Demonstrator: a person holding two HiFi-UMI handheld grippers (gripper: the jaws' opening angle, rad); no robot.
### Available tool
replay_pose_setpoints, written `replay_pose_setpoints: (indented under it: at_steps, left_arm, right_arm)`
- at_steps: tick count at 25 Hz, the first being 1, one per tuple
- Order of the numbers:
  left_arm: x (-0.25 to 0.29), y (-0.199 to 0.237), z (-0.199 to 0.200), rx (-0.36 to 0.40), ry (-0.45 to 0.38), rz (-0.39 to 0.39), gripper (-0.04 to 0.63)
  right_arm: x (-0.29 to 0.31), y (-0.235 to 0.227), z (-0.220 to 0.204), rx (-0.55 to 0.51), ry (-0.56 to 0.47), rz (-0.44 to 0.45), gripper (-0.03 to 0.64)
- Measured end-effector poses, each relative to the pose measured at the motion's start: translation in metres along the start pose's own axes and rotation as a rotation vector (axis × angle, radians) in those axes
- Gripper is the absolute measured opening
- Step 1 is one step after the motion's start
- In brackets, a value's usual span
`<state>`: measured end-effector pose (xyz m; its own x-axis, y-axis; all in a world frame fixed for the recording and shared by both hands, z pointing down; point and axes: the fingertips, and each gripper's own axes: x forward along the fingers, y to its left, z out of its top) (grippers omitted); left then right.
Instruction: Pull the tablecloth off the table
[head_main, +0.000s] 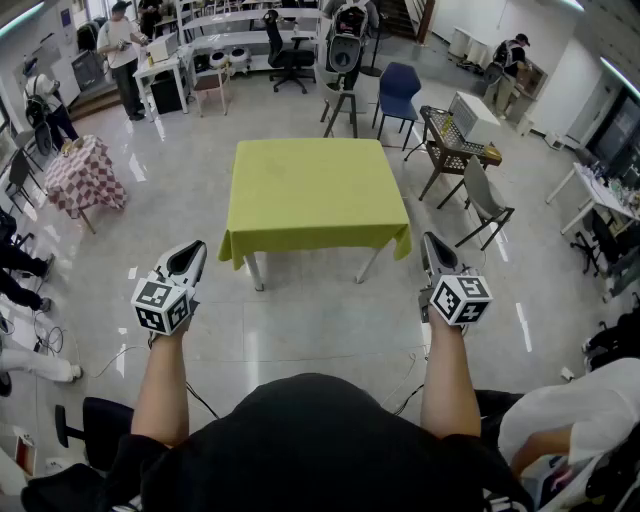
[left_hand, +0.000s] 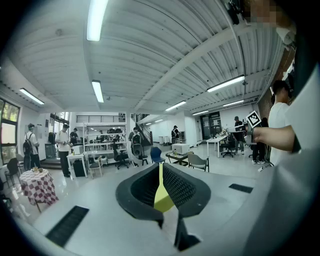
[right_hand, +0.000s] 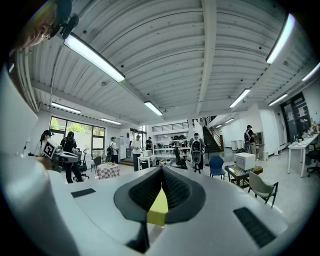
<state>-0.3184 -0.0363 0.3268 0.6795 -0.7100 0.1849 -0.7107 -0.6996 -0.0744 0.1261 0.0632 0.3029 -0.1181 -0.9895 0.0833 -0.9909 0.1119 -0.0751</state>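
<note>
The pale, glossy floor (head_main: 300, 330) takes up most of the room. At its centre stands a square surface (head_main: 256, 272) on light legs. The yellow-green tablecloth (head_main: 312, 190) covers the whole top, lies flat, and hangs down a short way along the near edge and at both near corners.

Other furniture stands around it and well apart from it:
- a small round table with a red-checked cloth (head_main: 85, 175) to the left;
- a blue chair (head_main: 397, 90) behind;
- a grey chair (head_main: 485, 200) to the right.

The person stands at the near side with both forearms stretched forward.

The left gripper (head_main: 188, 255) is held short of the near left corner of the tablecloth and does not touch it. Its jaws are together, with nothing between them.

The right gripper (head_main: 432, 245) is held short of the near right corner, also clear of the cloth. Its jaws are together and empty.

Each gripper carries its marker cube (head_main: 160, 305) at the rear, above the wrist.
</note>
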Motion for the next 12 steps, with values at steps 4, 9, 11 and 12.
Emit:
replay_pose_setpoints:
  at_steps: [4,9,11,12]
  left_arm:
    - [-0.006,0.001,-0.006,-0.003,0.000,0.002,0.029]
    - [-0.011,0.006,-0.016,-0.007,0.008,-0.007,0.029]
    - [-0.010,0.009,-0.018,-0.010,0.008,-0.008,0.029]
    - [-0.009,0.010,-0.018,-0.013,0.007,-0.009,0.029]
  right_arm:
    - [-0.002,0.008,-0.008,-0.006,0.007,0.003,0.020]
    - [-0.005,0.017,-0.011,-0.005,0.004,-0.004,0.020]
    - [-0.004,0.020,-0.012,-0.021,0.006,-0.005,0.020]
    - [-0.004,0.021,-0.012,-0.034,0.010,-0.008,0.020]
